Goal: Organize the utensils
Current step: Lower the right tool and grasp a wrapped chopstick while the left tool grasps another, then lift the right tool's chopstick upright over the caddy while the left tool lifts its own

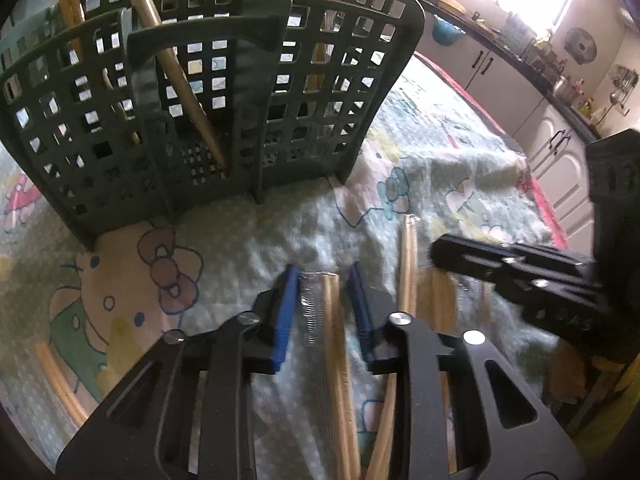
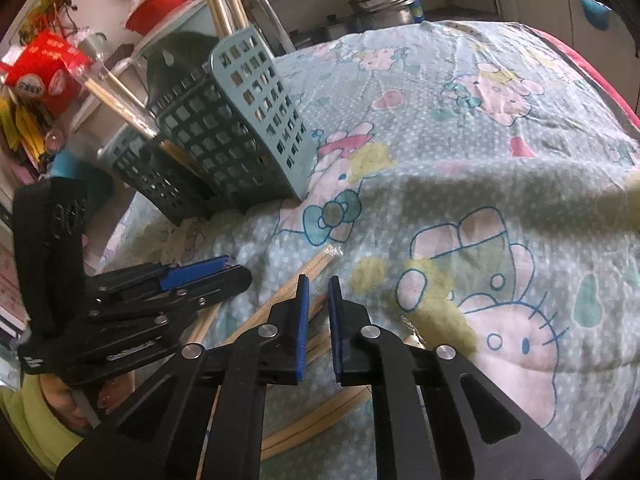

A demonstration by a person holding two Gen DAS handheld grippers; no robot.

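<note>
My left gripper (image 1: 323, 300) has its blue pads either side of a wrapped chopstick pair (image 1: 332, 320) lying on the cloth (image 1: 248, 240); the gap looks narrow, but I cannot tell whether the pads press it; my right gripper (image 2: 318, 320) is nearly closed over more pairs (image 2: 288, 296) on the cloth, and I cannot tell whether it pinches one; the rack (image 1: 320, 92) stands upright beyond, several chopsticks (image 1: 180, 92) leaning inside its compartments
</note>
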